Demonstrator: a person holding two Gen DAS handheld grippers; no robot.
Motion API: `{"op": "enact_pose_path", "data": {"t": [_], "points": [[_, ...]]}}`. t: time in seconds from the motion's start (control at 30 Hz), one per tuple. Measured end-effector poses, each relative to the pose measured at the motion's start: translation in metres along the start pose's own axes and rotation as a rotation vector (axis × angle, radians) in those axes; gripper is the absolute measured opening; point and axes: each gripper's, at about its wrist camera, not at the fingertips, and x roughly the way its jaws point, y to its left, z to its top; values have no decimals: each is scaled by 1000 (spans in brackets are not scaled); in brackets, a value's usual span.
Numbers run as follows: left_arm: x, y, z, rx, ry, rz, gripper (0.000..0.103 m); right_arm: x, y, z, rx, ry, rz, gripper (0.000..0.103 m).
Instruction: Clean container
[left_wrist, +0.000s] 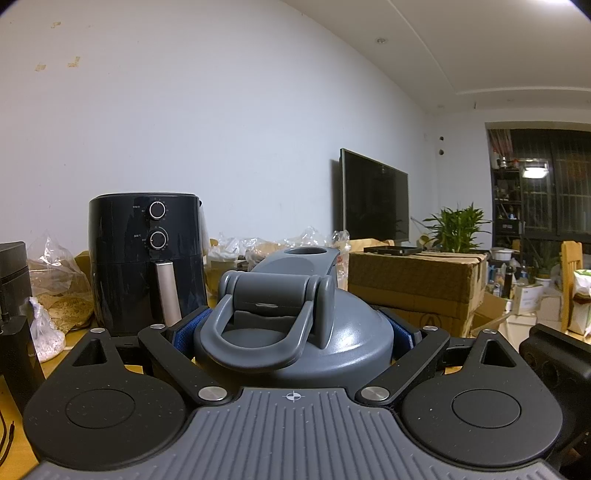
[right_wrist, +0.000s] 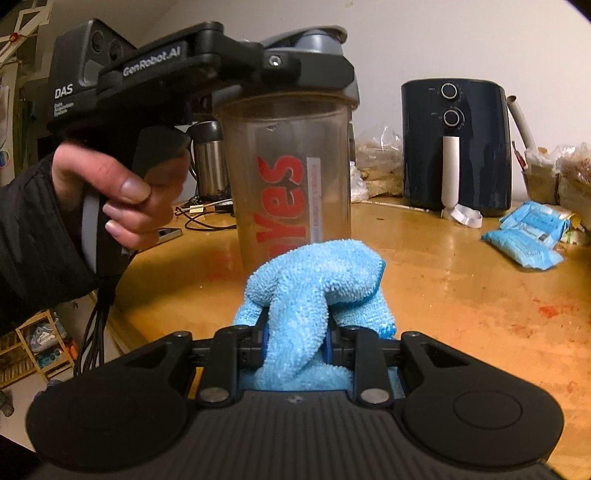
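The container, a translucent shaker bottle (right_wrist: 293, 173) bearing red lettering, stood upright on the wooden tabletop (right_wrist: 461, 295), its clear body clouded and its grey lid (left_wrist: 295, 332) still fitted. On that lid the carry loop lay folded down and the flip cap stood open, tilted away from the left wrist camera. The left gripper (left_wrist: 295, 328) held the bottle at lid level, its blue-padded fingers (left_wrist: 192, 325) pressed against either side of the lid rim. A hand (right_wrist: 129, 192) in a dark sleeve gripped that device's handle, seen to the left in the right wrist view. The right gripper (right_wrist: 295, 343) was closed narrowly on a light blue microfibre cloth (right_wrist: 314, 284), which bunched up and forward over its fingertips. The cloth sat directly in front of the lower part of the bottle; whether it touched the wall could not be determined. Behind the bottle, against the white wall, stood a dark air fryer (right_wrist: 456, 147) with two dials and a pale handle. A steel flask (right_wrist: 208, 162) stood further left, with loose cables beside it. Blue packets (right_wrist: 528, 240) lay on the table well to the right. The tabletop carried reddish stains. A cardboard box (left_wrist: 413, 284), a potted plant (left_wrist: 458, 229) and a dark television screen (left_wrist: 375, 199) appeared in the left wrist view.
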Motion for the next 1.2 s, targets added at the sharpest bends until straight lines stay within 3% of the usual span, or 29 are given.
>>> {"op": "enact_pose_path", "data": {"t": [0.57,1.2], "points": [[0,-1,-1,1,3,0,95,-4,-1,3,6,-17,8,22],[1,0,1,6,11,-1,95,-37,8,36,-15,-224,-2,24]]}}
